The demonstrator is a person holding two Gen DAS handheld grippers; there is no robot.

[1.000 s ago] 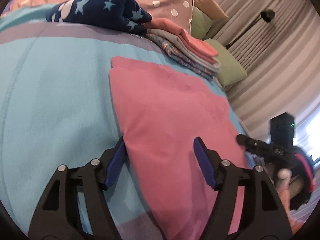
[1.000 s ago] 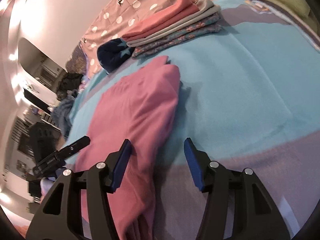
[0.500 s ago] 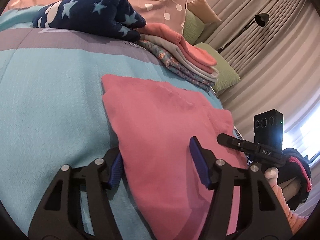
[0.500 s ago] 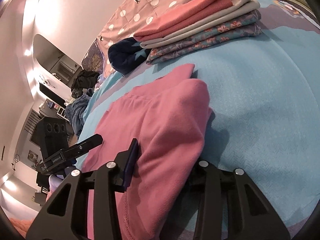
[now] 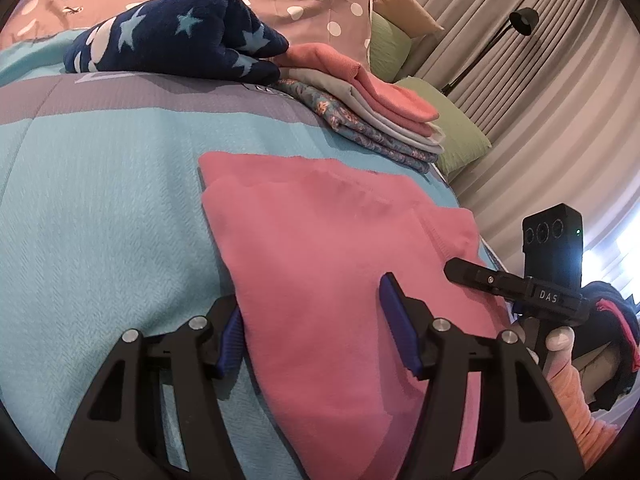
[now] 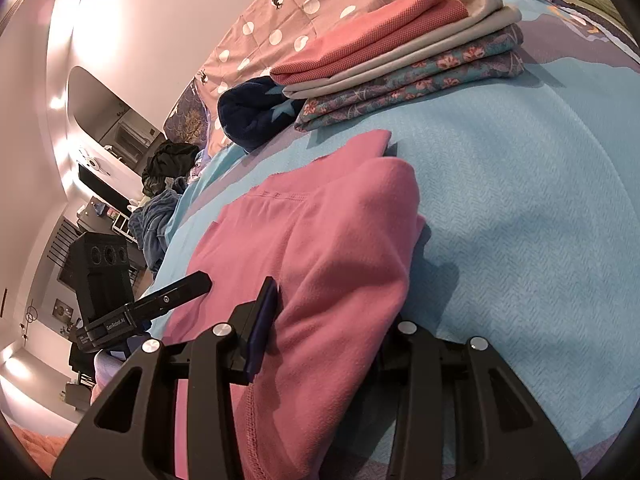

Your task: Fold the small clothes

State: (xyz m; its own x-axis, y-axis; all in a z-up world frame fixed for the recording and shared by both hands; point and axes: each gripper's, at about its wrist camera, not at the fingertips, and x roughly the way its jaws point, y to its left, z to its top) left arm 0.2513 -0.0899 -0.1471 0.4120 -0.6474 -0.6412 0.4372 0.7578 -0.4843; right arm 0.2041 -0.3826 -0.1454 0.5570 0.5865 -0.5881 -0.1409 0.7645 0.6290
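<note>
A pink garment [image 5: 332,248] lies folded in layers on the light blue bedspread [image 5: 100,208]; it also shows in the right wrist view [image 6: 320,248]. My left gripper [image 5: 316,328] is open, its jaws astride the garment's left edge: the left finger sits at the edge, the right finger rests on the cloth. My right gripper [image 6: 332,336] is open, astride the garment's right edge; its right finger is hidden under the cloth. Each gripper shows in the other's view.
A stack of folded clothes [image 5: 372,116] lies at the far side, also in the right wrist view [image 6: 408,68]. A navy star-patterned blanket [image 5: 180,48] sits beside it. Pillows [image 5: 452,128], a floor lamp and curtains are to the right.
Both grippers have moved forward onto the pink garment's two side edges. The cloth now lies between each pair of open jaws; the right edge has bunched up.
</note>
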